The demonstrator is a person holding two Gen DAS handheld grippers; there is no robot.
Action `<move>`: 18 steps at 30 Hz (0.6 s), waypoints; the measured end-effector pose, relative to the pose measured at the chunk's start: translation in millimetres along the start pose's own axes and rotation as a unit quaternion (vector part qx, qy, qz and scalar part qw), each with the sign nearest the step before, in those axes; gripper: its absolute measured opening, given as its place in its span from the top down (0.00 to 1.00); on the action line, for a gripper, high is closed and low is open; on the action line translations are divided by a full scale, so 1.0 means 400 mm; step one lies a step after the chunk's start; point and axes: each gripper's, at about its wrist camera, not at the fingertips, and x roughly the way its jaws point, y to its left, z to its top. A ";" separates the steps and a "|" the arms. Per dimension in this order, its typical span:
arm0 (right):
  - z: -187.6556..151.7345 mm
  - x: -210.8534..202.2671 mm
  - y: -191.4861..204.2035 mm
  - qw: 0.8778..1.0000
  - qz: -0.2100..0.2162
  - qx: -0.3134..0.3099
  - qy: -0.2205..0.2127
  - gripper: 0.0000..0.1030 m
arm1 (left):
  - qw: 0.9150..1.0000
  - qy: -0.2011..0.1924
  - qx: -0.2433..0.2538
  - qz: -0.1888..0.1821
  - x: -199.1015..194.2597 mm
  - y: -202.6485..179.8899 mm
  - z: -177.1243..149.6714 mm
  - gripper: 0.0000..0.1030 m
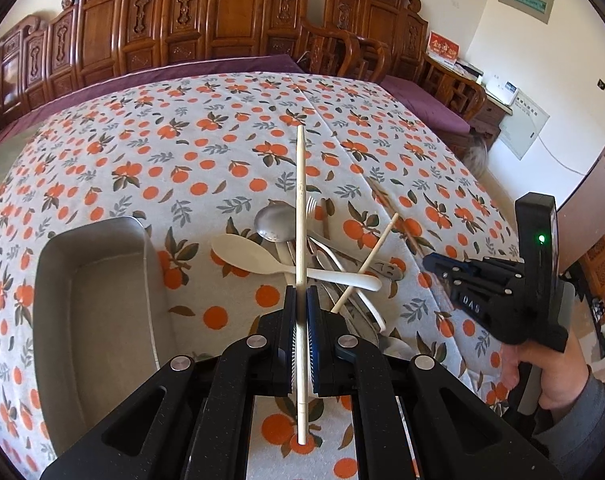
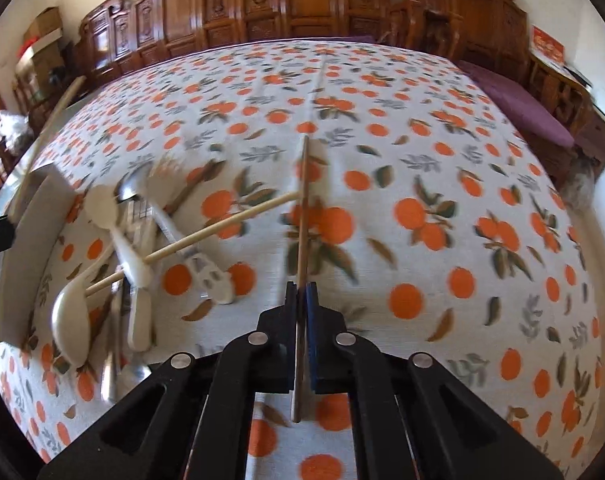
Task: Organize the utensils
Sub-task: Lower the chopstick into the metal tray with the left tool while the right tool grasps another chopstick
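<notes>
Chopsticks are what both hands have hold of. The left gripper [image 1: 301,296] is clenched on a pale chopstick [image 1: 300,208], pinched well down its length so that a short stub pokes out behind the pads and the long thin end points away over the table. The right gripper [image 2: 301,294] is clamped the same way on a darker wooden chopstick [image 2: 303,216], also taken low on the shaft.

Both sticks look light, stiff and smooth, so I would judge the danger is not weight but swivelling: a round, slick rod held at one narrow point can pivot between the pads or slide out lengthwise. A hold nearer the middle would balance better.

The rest of the pile lies on the orange-patterned tablecloth [image 1: 206,152] just beside the metal tray [image 1: 98,280]: a pale plastic spoon [image 1: 242,252], a metal spoon [image 1: 272,220], a fork [image 1: 311,204] and another pale chopstick [image 1: 366,262] propped slantwise across them. Those are tangled and overlapping, so lifting one may drag its neighbours. The metal pieces look heavier and more slippery; their handles seem the sensible place to grip. The tray looks empty as far as I can see.
</notes>
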 end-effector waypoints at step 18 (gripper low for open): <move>0.018 -0.105 0.041 0.998 0.023 0.002 -0.061 0.95 | 0.999 -0.023 -0.008 0.044 -0.120 0.150 -0.031 0.96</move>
